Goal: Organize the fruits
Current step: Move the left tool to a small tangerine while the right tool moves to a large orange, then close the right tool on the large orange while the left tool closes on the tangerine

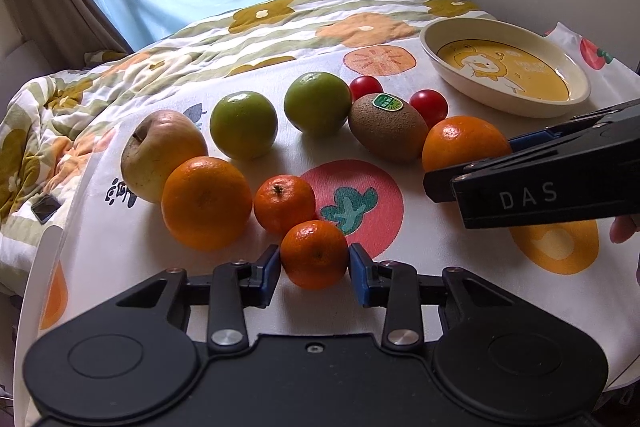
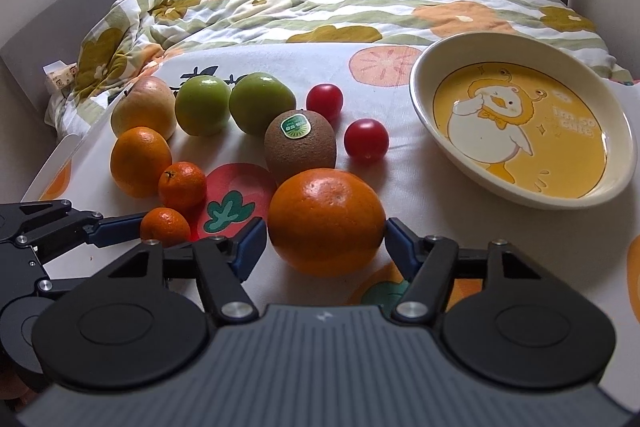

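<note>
**Operator:** Where the left wrist view looks down, I see the left gripper (image 1: 314,267) closed on a small mandarin (image 1: 314,254), both blue pads pressed to its sides. The fruit sits on the printed cloth (image 1: 440,251) at the near edge of the group.

**Supervisor:** Confirm the neighbouring items.

**Operator:** A second mandarin (image 1: 285,205) lies just behind it, touching. A large left orange (image 1: 207,203) and an apple (image 1: 162,153) stand to the left. Two green fruits (image 1: 244,125), a kiwi (image 1: 387,127) and two cherry tomatoes (image 1: 429,103) form the far row. The duck dish (image 1: 504,67) lies far right.

**Supervisor:** Right wrist view?

**Operator:** I see the right gripper (image 2: 326,241) straddling the near orange (image 2: 326,219), partly open. The right pad touches the peel; a thin gap shows at the left pad, so I cannot confirm a grip. That orange rests on the cloth, just in front of the kiwi, with the dish well apart to the right.
</note>
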{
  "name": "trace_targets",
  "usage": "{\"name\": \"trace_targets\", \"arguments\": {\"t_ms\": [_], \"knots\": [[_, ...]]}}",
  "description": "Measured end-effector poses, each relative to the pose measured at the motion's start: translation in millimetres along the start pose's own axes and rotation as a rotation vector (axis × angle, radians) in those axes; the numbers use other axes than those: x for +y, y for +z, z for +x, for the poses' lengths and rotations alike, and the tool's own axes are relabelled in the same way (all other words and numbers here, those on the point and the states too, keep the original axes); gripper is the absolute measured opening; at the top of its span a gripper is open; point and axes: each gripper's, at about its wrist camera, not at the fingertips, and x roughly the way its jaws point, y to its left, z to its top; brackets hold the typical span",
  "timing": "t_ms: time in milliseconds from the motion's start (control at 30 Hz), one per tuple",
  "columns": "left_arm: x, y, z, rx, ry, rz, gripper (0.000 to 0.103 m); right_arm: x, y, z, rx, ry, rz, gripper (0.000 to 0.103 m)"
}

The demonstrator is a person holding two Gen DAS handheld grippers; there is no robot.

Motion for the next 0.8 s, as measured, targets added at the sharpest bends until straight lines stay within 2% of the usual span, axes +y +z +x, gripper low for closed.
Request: {"name": "trace_targets", "arguments": {"t_ms": [200,400,633,800], "knots": [[0.5,4.4,-8.4,-0.009,0.002,0.002,0.04,-5.0,0.1,-7.4,-0.009,0.02,0.015,0.076],[-4.6,21.5,-28.6,-0.039,0.003,0.013,0.04,-12.8,6.9,-36.0,-0.054,0.009,0.028,0.076],[-19.2,63.9,-61.9,-0.101,0.0,0.041,0.04,-38.6,23.2,-86.3,-0.119,-0.025,0.06,0.076],[-30.4,101.5,-80.4,-0.162,-0.031,0.062,0.04,-66.9,38.0,-124.3,-0.177,-0.07,0.096,0.076]]}}
